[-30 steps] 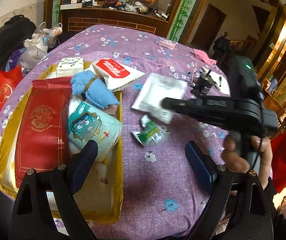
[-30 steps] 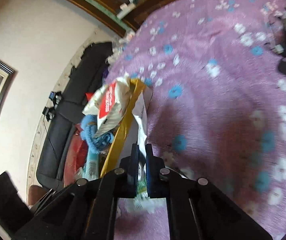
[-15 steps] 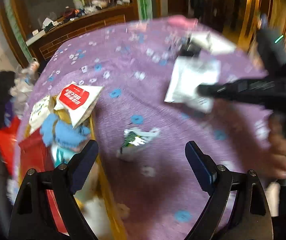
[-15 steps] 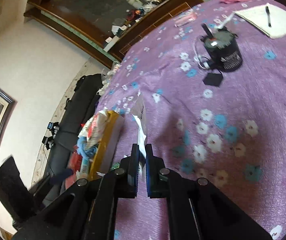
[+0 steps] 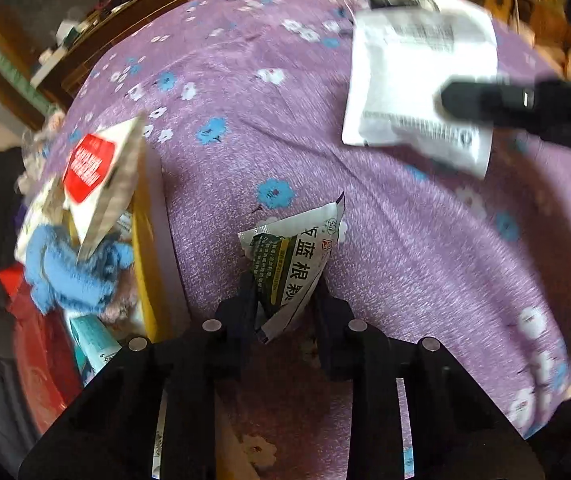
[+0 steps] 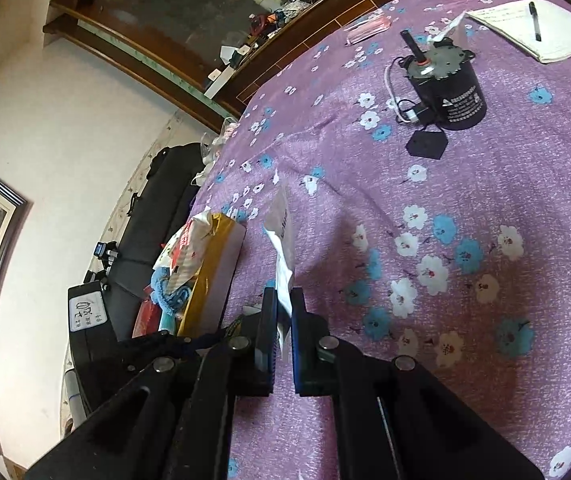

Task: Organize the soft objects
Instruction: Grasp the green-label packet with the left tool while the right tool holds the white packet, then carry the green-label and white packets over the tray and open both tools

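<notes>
The green-and-white sachet (image 5: pixel 293 264) is lying crumpled on the purple flowered tablecloth (image 5: pixel 425 248), just beside the gold tray (image 5: pixel 147 264), and the left gripper (image 5: pixel 283 300) is bracketing its near end, jaws drawn close against its sides and seemingly pinching it. The right gripper (image 6: pixel 283 312) is holding the flat white packet (image 6: pixel 281 240) edge-on above the cloth, jaws pressed together on its lower edge. Most of the sorting is looking done: a red-labelled pouch (image 5: pixel 97 176), a fuzzy blue cloth (image 5: pixel 69 276) and other soft packs are sitting piled in the tray. These two packets are apparently waiting to join them.
</notes>
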`<action>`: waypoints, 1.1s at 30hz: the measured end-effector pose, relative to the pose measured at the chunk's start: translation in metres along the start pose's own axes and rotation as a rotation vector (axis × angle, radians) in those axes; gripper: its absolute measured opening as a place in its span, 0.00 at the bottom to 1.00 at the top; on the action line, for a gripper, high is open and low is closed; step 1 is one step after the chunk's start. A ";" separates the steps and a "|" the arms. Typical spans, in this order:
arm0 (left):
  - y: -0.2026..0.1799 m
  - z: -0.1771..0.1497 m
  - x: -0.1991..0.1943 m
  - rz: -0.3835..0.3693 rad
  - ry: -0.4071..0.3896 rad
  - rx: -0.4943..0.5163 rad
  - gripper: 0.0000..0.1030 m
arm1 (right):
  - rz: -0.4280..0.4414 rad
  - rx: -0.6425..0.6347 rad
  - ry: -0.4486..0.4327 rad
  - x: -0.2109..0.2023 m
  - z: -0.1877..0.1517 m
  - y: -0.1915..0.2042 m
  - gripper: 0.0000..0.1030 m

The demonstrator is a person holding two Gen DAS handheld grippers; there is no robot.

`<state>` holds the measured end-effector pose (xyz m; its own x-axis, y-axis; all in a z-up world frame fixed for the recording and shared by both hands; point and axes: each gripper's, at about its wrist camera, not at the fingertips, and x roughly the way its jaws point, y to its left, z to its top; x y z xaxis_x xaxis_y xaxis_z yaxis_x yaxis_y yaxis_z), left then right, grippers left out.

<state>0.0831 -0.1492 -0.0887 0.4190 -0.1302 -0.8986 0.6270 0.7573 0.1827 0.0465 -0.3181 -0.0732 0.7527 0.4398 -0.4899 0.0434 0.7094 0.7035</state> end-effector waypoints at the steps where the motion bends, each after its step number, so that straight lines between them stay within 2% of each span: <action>1: 0.009 -0.002 -0.006 -0.053 -0.022 -0.057 0.23 | -0.003 -0.005 -0.001 0.000 0.000 0.001 0.03; 5: 0.038 -0.022 -0.040 -0.288 -0.127 -0.272 0.22 | 0.001 -0.007 -0.004 -0.002 -0.004 0.007 0.03; 6: 0.047 -0.030 -0.048 -0.327 -0.150 -0.326 0.22 | 0.001 -0.013 -0.003 -0.003 -0.006 0.011 0.03; 10: 0.089 -0.070 -0.085 -0.393 -0.225 -0.557 0.22 | 0.028 -0.061 0.003 -0.007 -0.012 0.032 0.03; 12: 0.107 -0.087 -0.099 -0.387 -0.256 -0.631 0.22 | 0.058 -0.093 0.018 -0.004 -0.015 0.048 0.03; 13: 0.119 -0.095 -0.107 -0.356 -0.273 -0.669 0.22 | 0.077 -0.106 0.028 -0.001 -0.017 0.055 0.03; 19: 0.154 -0.116 -0.134 -0.260 -0.350 -0.743 0.22 | 0.151 -0.213 0.090 0.027 -0.020 0.110 0.03; 22: 0.164 -0.119 -0.127 -0.220 -0.335 -0.755 0.22 | 0.153 -0.269 0.116 0.049 -0.022 0.136 0.03; 27: 0.173 -0.121 -0.101 -0.205 -0.302 -0.767 0.22 | 0.154 -0.326 0.220 0.087 -0.041 0.158 0.03; 33: 0.181 -0.103 -0.085 -0.171 -0.308 -0.725 0.23 | 0.149 -0.237 0.292 0.122 -0.040 0.150 0.07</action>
<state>0.0931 0.0647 -0.0202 0.5840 -0.3724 -0.7213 0.1608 0.9240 -0.3468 0.1190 -0.1359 -0.0481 0.5198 0.6608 -0.5414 -0.2305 0.7187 0.6559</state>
